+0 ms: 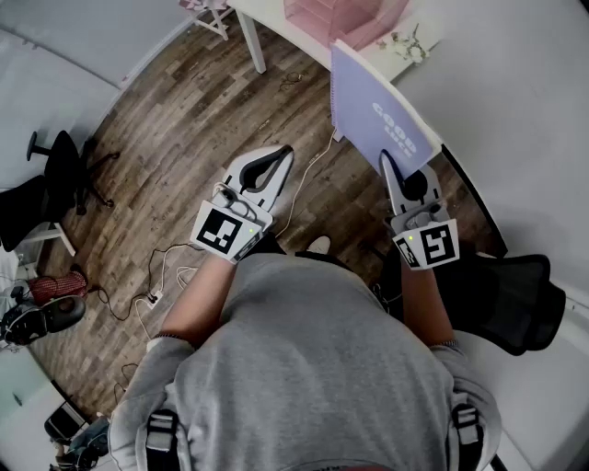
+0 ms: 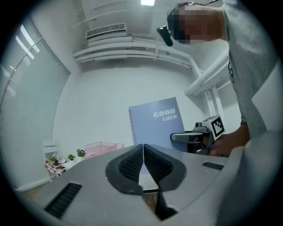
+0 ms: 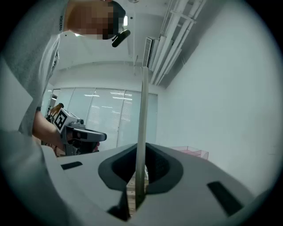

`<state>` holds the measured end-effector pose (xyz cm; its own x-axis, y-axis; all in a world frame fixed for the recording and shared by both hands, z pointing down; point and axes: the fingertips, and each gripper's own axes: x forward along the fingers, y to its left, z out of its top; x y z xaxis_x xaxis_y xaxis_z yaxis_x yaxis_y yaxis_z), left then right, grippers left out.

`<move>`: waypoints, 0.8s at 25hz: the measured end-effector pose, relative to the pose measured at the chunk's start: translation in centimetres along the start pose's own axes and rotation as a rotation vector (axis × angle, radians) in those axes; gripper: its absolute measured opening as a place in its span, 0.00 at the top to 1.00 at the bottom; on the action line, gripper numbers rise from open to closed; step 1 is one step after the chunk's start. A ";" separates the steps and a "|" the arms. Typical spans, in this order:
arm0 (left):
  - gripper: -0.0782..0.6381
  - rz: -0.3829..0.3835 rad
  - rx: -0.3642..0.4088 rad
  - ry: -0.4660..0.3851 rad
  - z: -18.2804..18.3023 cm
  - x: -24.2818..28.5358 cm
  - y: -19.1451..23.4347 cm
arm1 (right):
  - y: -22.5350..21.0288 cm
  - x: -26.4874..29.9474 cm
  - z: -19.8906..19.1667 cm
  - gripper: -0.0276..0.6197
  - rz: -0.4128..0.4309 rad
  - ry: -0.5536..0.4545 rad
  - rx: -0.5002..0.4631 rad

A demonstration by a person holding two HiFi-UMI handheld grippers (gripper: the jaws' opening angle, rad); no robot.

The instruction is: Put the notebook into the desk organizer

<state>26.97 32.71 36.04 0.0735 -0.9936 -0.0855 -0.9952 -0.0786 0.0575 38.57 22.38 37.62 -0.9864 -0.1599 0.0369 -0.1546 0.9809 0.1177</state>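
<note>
1. Well to the left of the left gripper (image 1: 282, 155), a black chair (image 1: 57, 173) stands on the wooden floor (image 1: 175, 120). Cables (image 1: 158, 274) trail just behind and to the left of that gripper.
2. The left gripper's jaws are pressed together with nothing between them. It points level, with open air ahead of it.
3. To its right, the right gripper (image 1: 387, 160) pinches the lower edge of the notebook (image 1: 375, 118). The lilac cover stands upright above the jaws, and the right gripper view shows it edge-on.
4. The pink desk organizer (image 1: 339, 20) sits on the white desk (image 1: 287, 28), ahead of both grippers and beyond the notebook, well apart from it.
5. A small bunch of flowers (image 1: 410, 44) lies just right of the organizer, ahead of the right gripper.
</note>
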 end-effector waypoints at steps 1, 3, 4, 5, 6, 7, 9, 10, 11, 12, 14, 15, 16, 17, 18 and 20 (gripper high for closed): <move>0.86 0.007 0.003 0.003 -0.1 0.2 -0.4 | -0.2 -0.6 -0.1 0.90 -0.009 0.001 -0.003; 0.86 0.022 0.007 0.001 -0.1 0.5 -1.2 | -0.6 -1.6 -0.2 0.90 -0.023 0.000 -0.006; 0.86 0.030 0.010 -0.004 0.0 0.6 -1.5 | -0.7 -2.0 -0.2 0.90 -0.026 -0.004 -0.002; 0.86 0.038 0.014 -0.011 0.0 0.7 -1.6 | -0.8 -2.2 -0.1 0.90 -0.025 -0.011 0.008; 0.86 0.045 0.018 -0.012 0.1 0.8 -1.7 | -0.8 -2.3 0.0 0.90 -0.022 -0.019 0.023; 0.86 0.051 0.021 -0.008 0.0 0.9 -1.8 | -0.9 -2.3 0.0 0.90 -0.019 -0.027 0.042; 0.86 0.061 0.021 -0.001 -0.1 1.2 -1.9 | -1.1 -2.4 0.1 0.90 -0.017 -0.040 0.077; 0.86 0.063 0.019 0.000 -0.1 1.4 -2.0 | -1.2 -2.6 0.1 0.90 -0.016 -0.043 0.089; 0.86 0.063 0.015 -0.001 -0.1 1.6 -2.1 | -1.3 -2.7 0.1 0.90 -0.014 -0.045 0.093; 0.86 0.061 0.012 -0.002 -0.1 1.9 -2.2 | -1.4 -2.8 0.1 0.90 -0.010 -0.045 0.094; 0.86 0.056 0.010 -0.001 -0.1 2.1 -2.5 | -1.6 -2.9 0.1 0.90 -0.002 -0.050 0.101; 0.86 0.055 0.012 0.000 -0.2 2.2 -2.6 | -1.7 -2.9 0.1 0.90 0.001 -0.055 0.106; 0.86 0.056 0.015 0.002 -0.2 2.1 -2.7 | -1.8 -3.0 0.2 0.90 0.001 -0.059 0.110; 0.86 0.058 0.019 0.001 -0.2 2.1 -2.8 | -1.9 -3.1 0.2 0.90 -0.001 -0.063 0.111; 0.86 0.060 0.022 -0.002 -0.2 2.1 -2.9 | -2.0 -3.2 0.2 0.90 -0.003 -0.066 0.113; 0.86 0.067 0.027 -0.005 -0.1 2.1 -3.1 | -2.3 -3.5 0.2 0.90 -0.005 -0.071 0.115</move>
<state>30.20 30.82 35.82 0.0066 -0.9961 -0.0875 -0.9993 -0.0098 0.0362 42.41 20.68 37.06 -0.9864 -0.1609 -0.0342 -0.1610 0.9869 0.0027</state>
